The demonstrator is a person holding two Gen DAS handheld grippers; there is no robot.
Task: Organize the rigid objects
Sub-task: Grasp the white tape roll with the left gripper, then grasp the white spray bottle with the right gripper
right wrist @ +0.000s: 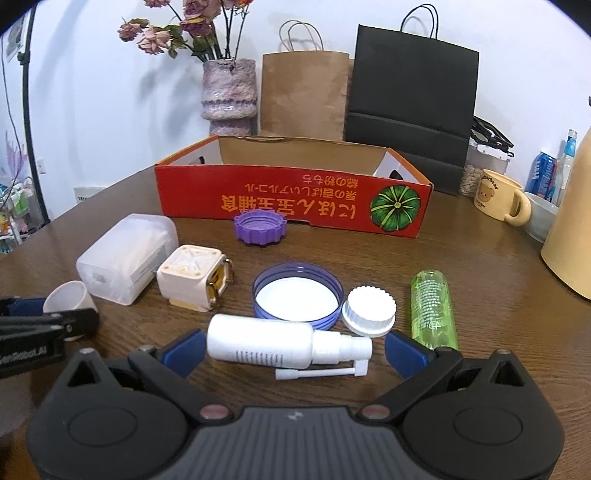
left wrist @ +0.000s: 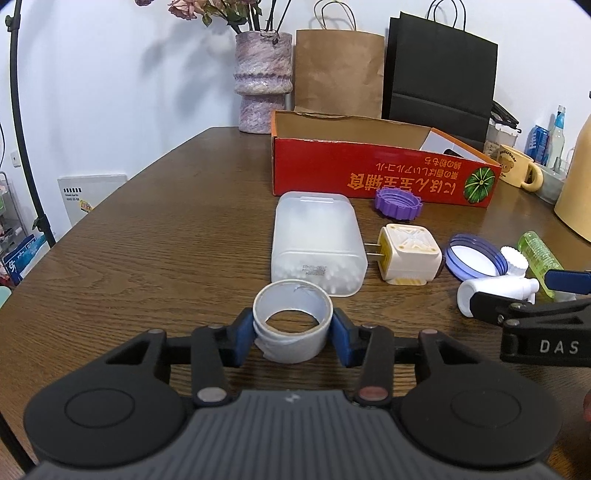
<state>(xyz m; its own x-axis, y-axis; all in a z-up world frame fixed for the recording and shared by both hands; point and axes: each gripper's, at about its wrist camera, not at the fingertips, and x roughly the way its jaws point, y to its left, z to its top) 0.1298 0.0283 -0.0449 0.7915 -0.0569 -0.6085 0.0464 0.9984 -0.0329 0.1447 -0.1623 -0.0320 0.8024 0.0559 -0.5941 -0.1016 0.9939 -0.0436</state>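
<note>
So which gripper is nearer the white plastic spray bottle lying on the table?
Right. The right gripper is open around the white plastic spray bottle; the left gripper is off to its left, shut on the white tape roll.

A lived-in home room, judging by its clutter. A wooden desk (right wrist: 480, 280) stood against a plain white wall, carrying a vase (right wrist: 229, 96) of dried roses (right wrist: 173, 29), a brown paper bag (right wrist: 304, 92) and a black bag (right wrist: 410, 92). A bear-print mug (right wrist: 498, 195), drink bottles (right wrist: 554, 173) and a jar (right wrist: 476, 173) crowded the right corner. A red box (right wrist: 291, 199), a plug (right wrist: 192, 280), lids (right wrist: 295, 291) and small toiletry bottles (right wrist: 434, 310) lay scattered in front. A lamp stand (left wrist: 22, 122) rose at the left.
</note>
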